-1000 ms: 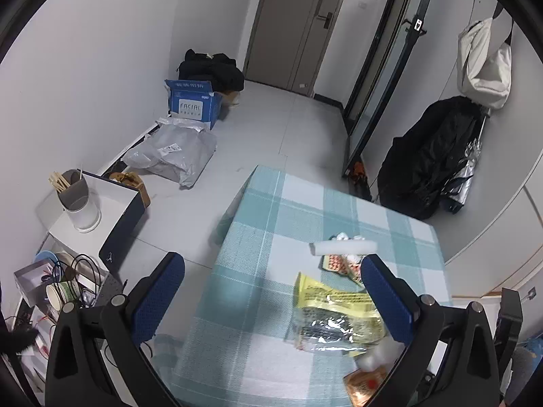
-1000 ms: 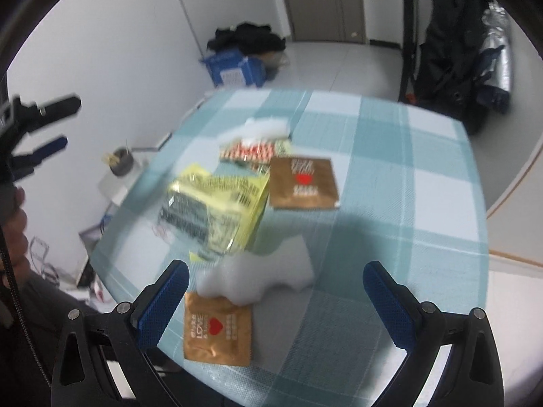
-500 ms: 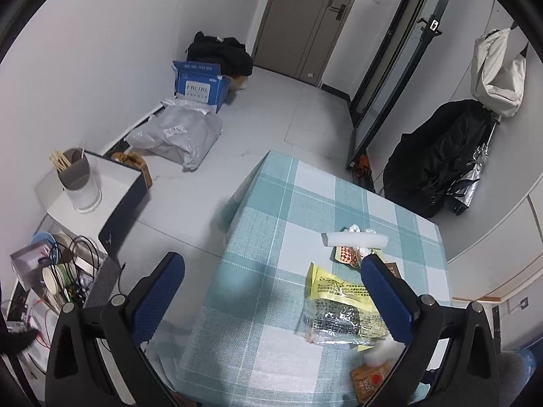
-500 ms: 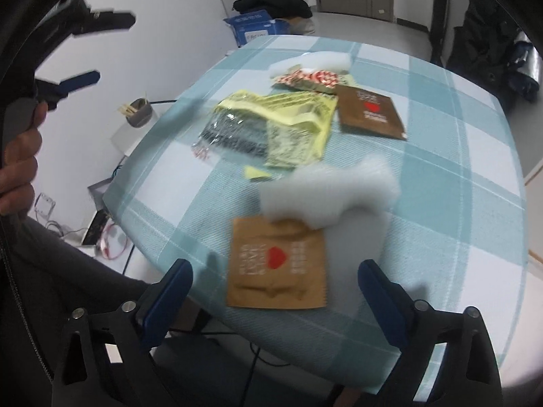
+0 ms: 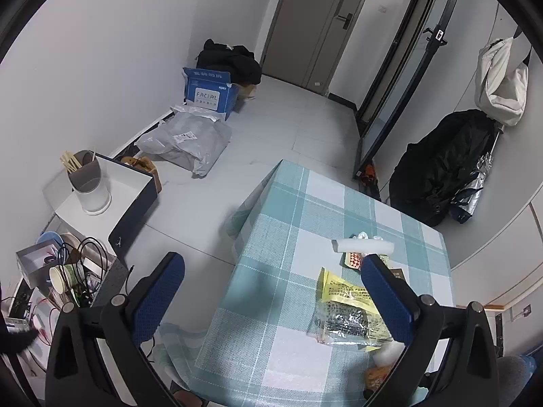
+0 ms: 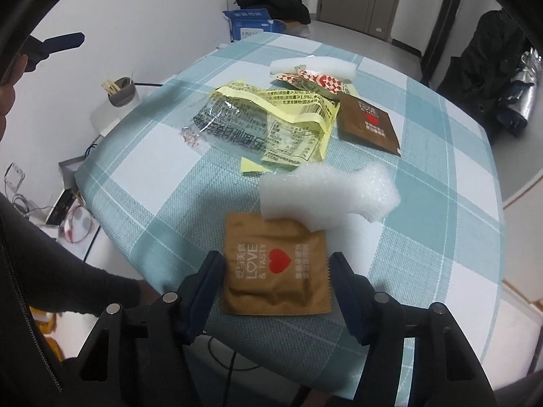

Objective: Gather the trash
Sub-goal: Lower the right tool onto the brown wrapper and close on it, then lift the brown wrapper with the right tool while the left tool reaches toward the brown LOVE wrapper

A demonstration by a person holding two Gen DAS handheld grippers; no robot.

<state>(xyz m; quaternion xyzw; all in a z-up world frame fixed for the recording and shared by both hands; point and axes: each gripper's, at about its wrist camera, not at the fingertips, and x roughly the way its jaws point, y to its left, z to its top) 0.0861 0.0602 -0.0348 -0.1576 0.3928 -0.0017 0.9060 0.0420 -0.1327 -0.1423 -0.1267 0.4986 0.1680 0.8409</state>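
Trash lies on a checked tablecloth [image 6: 451, 156]. A tan sachet with a red heart [image 6: 275, 268] lies near the front edge, between the open fingers of my right gripper [image 6: 276, 268]. A white foam piece [image 6: 325, 196] overlaps its far edge. Beyond lie a yellow and clear wrapper [image 6: 271, 122], a brown sachet [image 6: 368, 123], a red checked wrapper [image 6: 312, 79] and another foam piece [image 6: 339, 66]. My left gripper [image 5: 271, 271] is open and empty, high above the table's left edge; the yellow wrapper [image 5: 346, 305] shows there too.
On the floor to the left stand a white box with a grey cup [image 5: 86, 183], a blue carton [image 5: 208, 93] and a grey bag [image 5: 186, 142]. A black bag [image 5: 441, 169] leans on the right wall. The table's front edge [image 6: 190, 308] is under my right gripper.
My right gripper has dropped and moved forward to the tan sachet, its fingers narrowing around it. My left gripper has risen and pulled back from the table.
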